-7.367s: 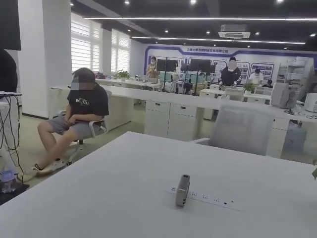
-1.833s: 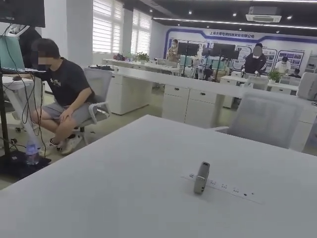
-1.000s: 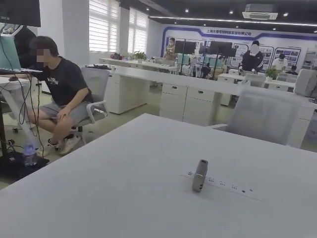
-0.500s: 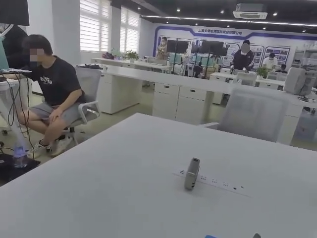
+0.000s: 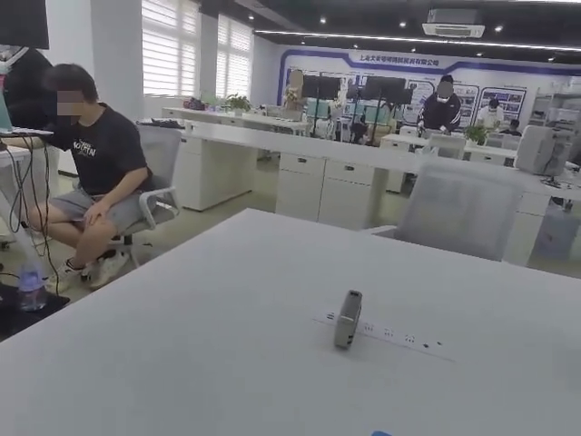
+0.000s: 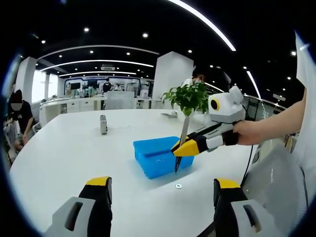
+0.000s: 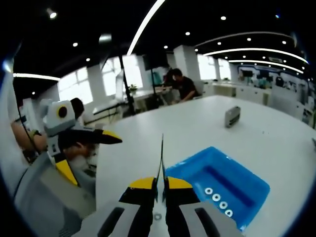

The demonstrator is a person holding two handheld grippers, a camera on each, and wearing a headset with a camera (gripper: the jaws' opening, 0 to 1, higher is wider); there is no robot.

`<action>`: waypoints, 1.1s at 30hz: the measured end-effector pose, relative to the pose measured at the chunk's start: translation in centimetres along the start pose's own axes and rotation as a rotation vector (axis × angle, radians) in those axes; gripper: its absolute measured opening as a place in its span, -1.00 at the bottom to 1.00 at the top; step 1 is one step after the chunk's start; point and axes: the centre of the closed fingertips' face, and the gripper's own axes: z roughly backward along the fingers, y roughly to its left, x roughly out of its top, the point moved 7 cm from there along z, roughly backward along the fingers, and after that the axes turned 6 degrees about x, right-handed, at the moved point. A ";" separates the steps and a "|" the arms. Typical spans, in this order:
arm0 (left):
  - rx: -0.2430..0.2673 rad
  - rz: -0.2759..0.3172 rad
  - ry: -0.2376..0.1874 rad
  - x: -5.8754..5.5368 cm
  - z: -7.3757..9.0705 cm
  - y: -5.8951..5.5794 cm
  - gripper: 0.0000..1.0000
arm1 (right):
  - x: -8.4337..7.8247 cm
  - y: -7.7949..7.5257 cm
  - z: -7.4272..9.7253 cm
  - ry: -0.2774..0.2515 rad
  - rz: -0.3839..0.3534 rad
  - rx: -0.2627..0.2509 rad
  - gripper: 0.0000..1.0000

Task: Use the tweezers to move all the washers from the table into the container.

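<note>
Right gripper (image 7: 160,186): jaws are closing fully on the tweezers (image 7: 161,157), pinching them near the back end. The thin tines are pointing forward and down over the table (image 7: 148,128). In the left gripper view the tweezers' tip is hanging low at the near corner of the container (image 6: 157,157); whether it is touching the wall cannot be told.

Left gripper (image 6: 162,191): jaws are standing wide apart and holding nothing. It is hovering above the table edge, facing the container. From the right gripper view it is coming in at the left, well apart from the tweezers.

Washers: one washer (image 6: 178,186) is lying flat on the table just beside the container, close under the tweezers' tip. Four washers (image 7: 216,197) are lying in a row on the container's floor, near one wall.

Container: blue, open-topped, sitting flat on the white table.

Further out: a small grey device (image 5: 347,318) is standing upright beside a power strip (image 5: 399,335) set in the tabletop. A potted plant (image 6: 190,98) is standing behind the container. A person (image 5: 91,173) is sitting on a chair past the table's far corner.
</note>
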 end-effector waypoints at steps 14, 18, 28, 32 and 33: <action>0.005 0.001 -0.005 0.0 0.0 0.0 0.72 | -3.2 -0.6 -1.3 0.071 -0.086 0.020 -0.91; 0.005 0.000 -0.006 0.0 0.0 0.0 0.73 | -3.6 -0.8 -1.5 0.082 -0.085 0.018 -0.91; -0.004 -0.011 0.005 -0.1 -0.1 -0.1 0.72 | -3.8 0.5 -1.6 0.126 0.068 0.027 -0.91; -0.005 -0.015 0.006 -0.1 -0.1 0.0 0.72 | -3.9 1.5 -1.7 0.176 0.181 0.029 -0.92; -0.007 -0.013 0.007 -0.1 -0.1 0.0 0.72 | -3.8 1.6 -1.8 0.194 0.216 0.017 -0.92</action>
